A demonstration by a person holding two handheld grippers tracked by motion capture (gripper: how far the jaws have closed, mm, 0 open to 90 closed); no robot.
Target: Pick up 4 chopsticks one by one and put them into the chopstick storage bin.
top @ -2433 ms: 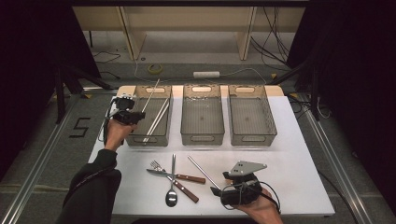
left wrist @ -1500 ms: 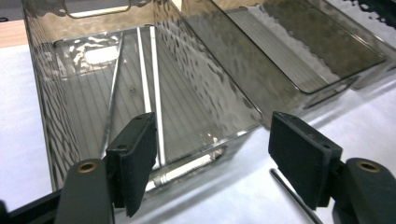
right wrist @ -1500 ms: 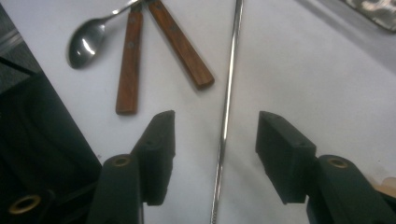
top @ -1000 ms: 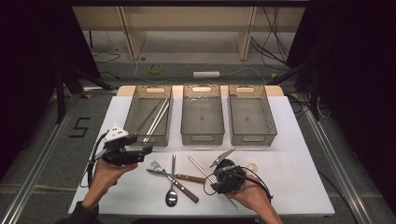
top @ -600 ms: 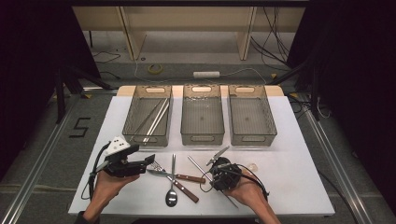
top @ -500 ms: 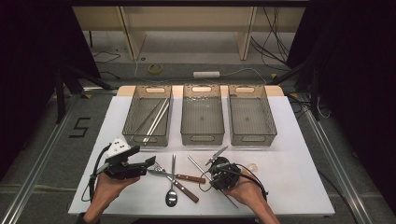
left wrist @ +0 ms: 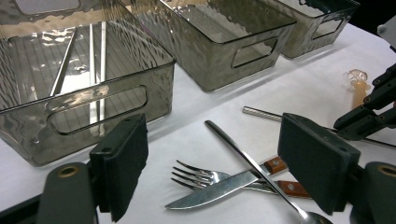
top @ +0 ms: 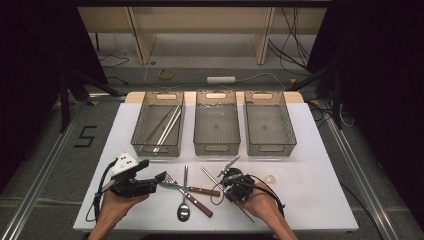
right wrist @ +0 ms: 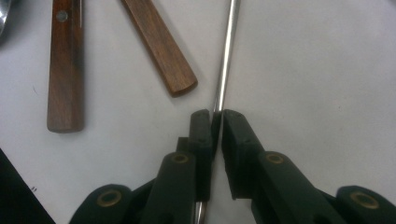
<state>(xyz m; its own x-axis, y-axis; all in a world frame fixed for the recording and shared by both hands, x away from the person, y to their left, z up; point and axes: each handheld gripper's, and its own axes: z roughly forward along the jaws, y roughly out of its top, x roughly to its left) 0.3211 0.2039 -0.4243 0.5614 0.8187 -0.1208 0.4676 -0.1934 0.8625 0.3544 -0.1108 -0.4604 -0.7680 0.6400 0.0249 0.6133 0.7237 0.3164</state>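
Observation:
A thin steel rod (right wrist: 226, 56) lies on the white table (top: 320, 150), and my right gripper (right wrist: 216, 122) has just been closing and now pinches it between its pads. From above, that right gripper (top: 234, 184) sits over the rod (top: 209, 175) at the front centre. My left gripper (left wrist: 217, 163) stands wide open, nothing between its pads, aimed at a crossed fork (left wrist: 198, 173), knife (left wrist: 219, 187) and spoon (left wrist: 236, 147). In the high view the left gripper (top: 159, 179) is just left of that cutlery pile (top: 187, 192).
Three clear smoky bins stand in a row at the back: the left bin (top: 159, 125) holds steel rods, while the middle bin (top: 216, 122) and right bin (top: 268, 122) look bare. A small clear object (top: 270, 178) lies right of my right hand. Two wooden handles (right wrist: 65, 65) lie beside the held rod.
My left hand has come from the left bin down to the table's front, beside the cutlery. My right gripper has shifted left onto the rod and closed on it.

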